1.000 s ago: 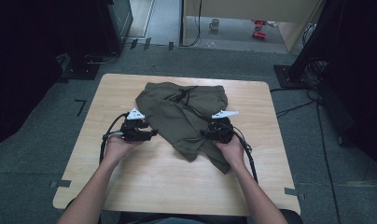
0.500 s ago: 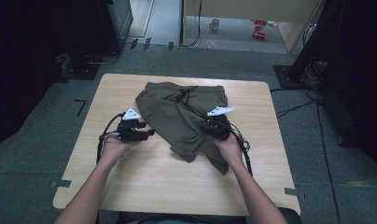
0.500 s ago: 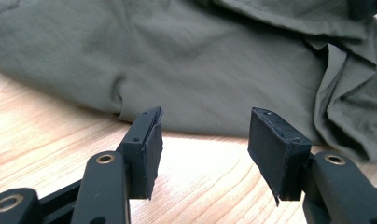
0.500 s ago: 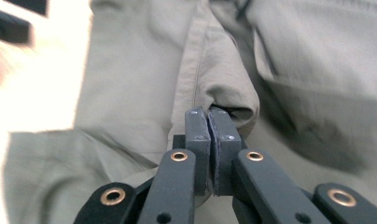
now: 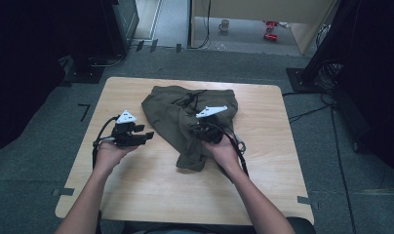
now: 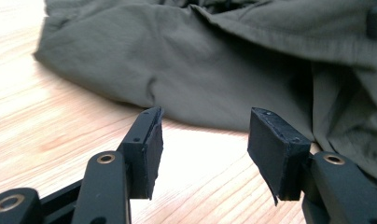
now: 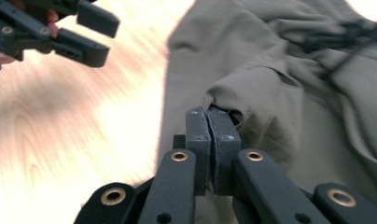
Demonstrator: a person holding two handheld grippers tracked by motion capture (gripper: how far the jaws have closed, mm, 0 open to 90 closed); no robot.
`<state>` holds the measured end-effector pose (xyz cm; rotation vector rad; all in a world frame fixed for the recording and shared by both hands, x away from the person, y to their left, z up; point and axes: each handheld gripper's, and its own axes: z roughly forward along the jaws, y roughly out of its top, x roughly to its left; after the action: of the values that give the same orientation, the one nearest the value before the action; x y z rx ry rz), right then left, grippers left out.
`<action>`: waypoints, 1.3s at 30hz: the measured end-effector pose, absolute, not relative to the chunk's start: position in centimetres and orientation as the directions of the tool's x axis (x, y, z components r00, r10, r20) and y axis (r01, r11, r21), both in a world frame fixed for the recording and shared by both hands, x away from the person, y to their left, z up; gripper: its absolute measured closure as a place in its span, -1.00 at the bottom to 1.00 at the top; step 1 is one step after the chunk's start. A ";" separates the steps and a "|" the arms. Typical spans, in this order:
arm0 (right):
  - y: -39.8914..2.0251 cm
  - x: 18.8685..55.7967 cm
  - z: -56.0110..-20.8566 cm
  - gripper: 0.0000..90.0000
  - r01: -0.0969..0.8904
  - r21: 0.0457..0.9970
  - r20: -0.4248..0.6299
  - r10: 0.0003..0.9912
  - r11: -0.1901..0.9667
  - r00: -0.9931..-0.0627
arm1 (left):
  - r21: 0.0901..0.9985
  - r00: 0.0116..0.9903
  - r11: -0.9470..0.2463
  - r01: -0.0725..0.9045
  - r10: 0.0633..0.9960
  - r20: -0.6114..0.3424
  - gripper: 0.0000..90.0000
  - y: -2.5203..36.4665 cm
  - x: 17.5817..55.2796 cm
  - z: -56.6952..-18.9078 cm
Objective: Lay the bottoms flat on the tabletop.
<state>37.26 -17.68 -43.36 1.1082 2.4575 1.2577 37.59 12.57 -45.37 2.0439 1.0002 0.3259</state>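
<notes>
We've got the right gripper (image 7: 209, 112) pinched tight on a fold of the olive garment (image 5: 185, 117), which lies crumpled mid-table (image 5: 136, 195). Left gripper (image 6: 203, 135) sits just beside the garment's edge, jaws parted, nothing between them.

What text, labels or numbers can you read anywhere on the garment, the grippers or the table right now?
None can be read.
Olive garment: no tag, print or brand visible.
Left gripper and right gripper: plain black, no markings.
Wooden table: bare wood grain, no sign.
Mug and red items on the floor beyond: too small and blurred to show any lettering.
</notes>
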 end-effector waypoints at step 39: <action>-1.8 32.2 -49.6 0.96 0.442 0.686 0.251 0.382 0.577 -0.889 | 0.751 0.590 -0.289 0.594 0.791 -0.163 -0.04 17.1 37.3 -47.6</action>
<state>32.19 -1.80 -49.56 0.7477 2.8566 1.2775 37.27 17.08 -47.58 2.0014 1.1005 0.3052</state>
